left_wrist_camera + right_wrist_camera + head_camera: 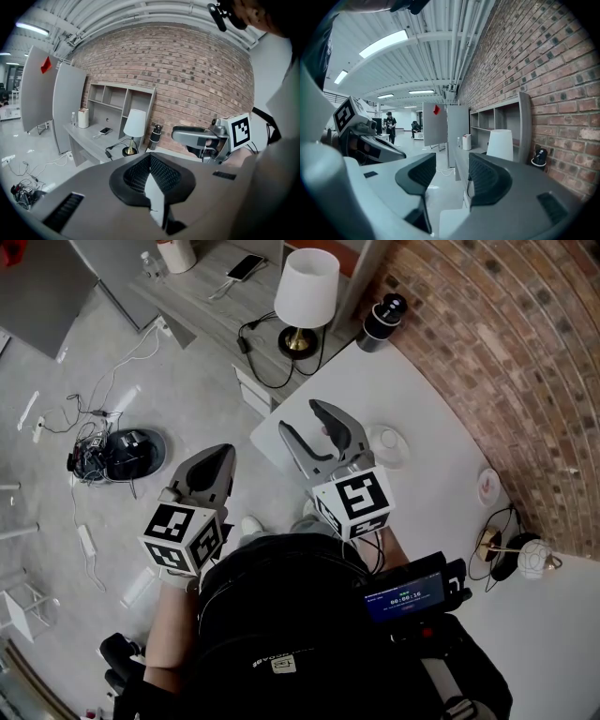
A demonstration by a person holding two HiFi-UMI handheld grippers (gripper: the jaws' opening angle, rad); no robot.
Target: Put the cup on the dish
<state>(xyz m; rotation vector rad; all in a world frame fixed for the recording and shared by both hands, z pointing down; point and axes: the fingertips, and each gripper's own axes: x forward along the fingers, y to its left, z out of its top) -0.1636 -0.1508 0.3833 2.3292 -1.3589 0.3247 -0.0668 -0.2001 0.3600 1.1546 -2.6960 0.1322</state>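
Note:
On the white table [441, 399] a round white cup-or-dish piece [388, 446] lies just right of my right gripper [302, 418]. A second small round white piece [488, 486] sits by the brick wall. I cannot tell which is the cup. The right gripper hovers over the table's left corner, its jaws a little apart with nothing between them, as the right gripper view [450, 161] shows too. My left gripper [225, 454] hangs over the floor left of the table, its pads closed together and empty [150, 157]. Neither gripper view shows the cup or the dish.
A white-shaded lamp [306, 292] and a black flask [382, 319] stand beyond the table's far end. A grey desk [202, 287] carries a phone. Cables and a dark round device [131, 454] lie on the floor. Headphones and a white object [525, 559] rest on the table's near right.

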